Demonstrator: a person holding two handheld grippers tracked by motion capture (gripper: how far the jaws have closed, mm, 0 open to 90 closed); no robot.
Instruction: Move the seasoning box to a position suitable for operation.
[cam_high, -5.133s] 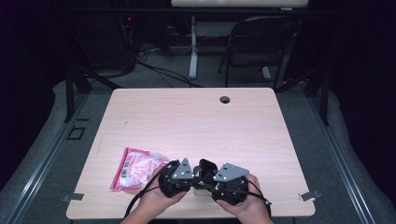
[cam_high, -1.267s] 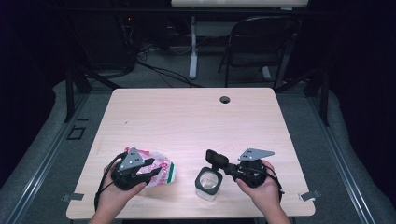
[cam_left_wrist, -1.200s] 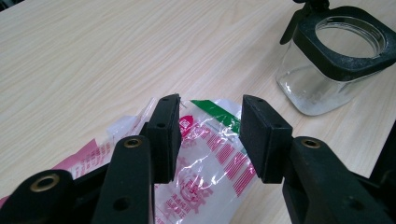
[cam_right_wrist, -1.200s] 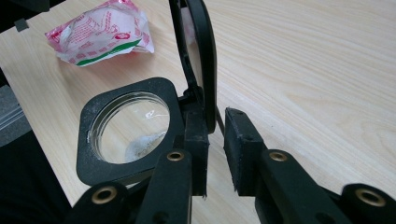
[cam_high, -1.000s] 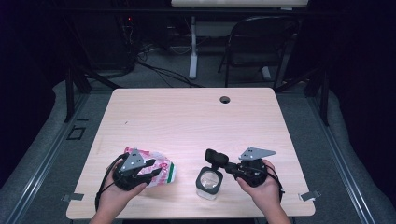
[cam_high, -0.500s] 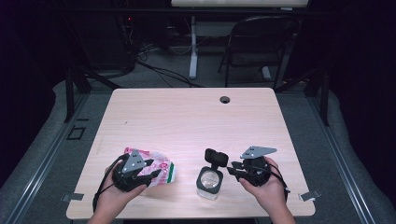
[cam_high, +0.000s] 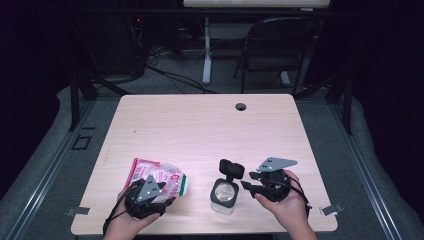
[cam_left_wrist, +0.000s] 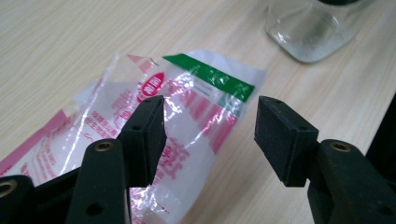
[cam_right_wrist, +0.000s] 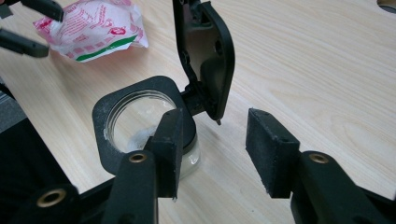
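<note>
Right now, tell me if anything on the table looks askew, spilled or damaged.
Nothing looks spilled or broken. The jar stands upright with its hinged black lid flipped open, a little white powder inside. The plastic bag lies crumpled and flat near the left hand-held gripper, whose jaws stand open over it.

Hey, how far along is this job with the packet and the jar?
Done: the jar stands upright with its black flip lid open. In hand: the left tongs are open around the edge of the pink-and-white packet, not yet gripping it; the right tongs are open beside the jar's rim. Left, probably: lift the packet and empty it into the jar.
</note>
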